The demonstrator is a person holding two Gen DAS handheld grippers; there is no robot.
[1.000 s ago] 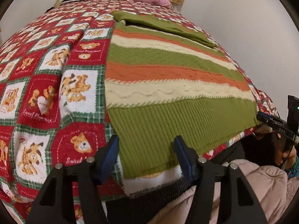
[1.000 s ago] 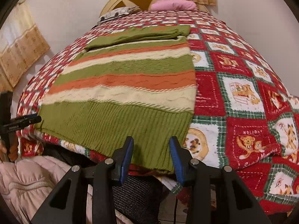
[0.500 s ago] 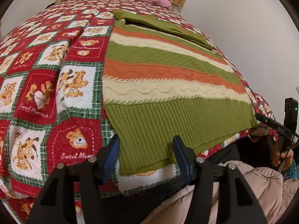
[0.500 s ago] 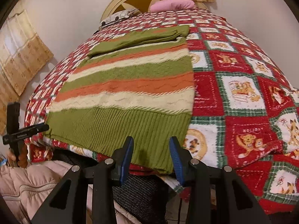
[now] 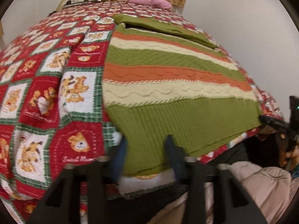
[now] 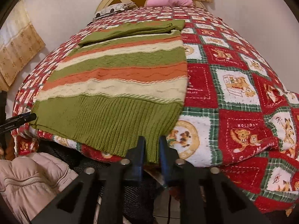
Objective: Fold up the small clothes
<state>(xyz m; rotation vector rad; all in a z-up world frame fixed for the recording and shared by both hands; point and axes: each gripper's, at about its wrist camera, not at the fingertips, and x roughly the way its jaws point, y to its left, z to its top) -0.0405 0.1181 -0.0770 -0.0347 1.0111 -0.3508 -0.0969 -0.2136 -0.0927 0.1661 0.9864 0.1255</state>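
- Sleeves already folded across my sweater on the bed; lengthwise fold remains.
- Right tongs nearly closed, pinching the hem; left tongs open, straddling it.

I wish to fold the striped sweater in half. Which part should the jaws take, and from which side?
Grip the striped sweater at its green ribbed hem, one gripper near each bottom corner, coming from the foot of the bed. The hem overhangs that edge, so the jaws can likely slide around it.
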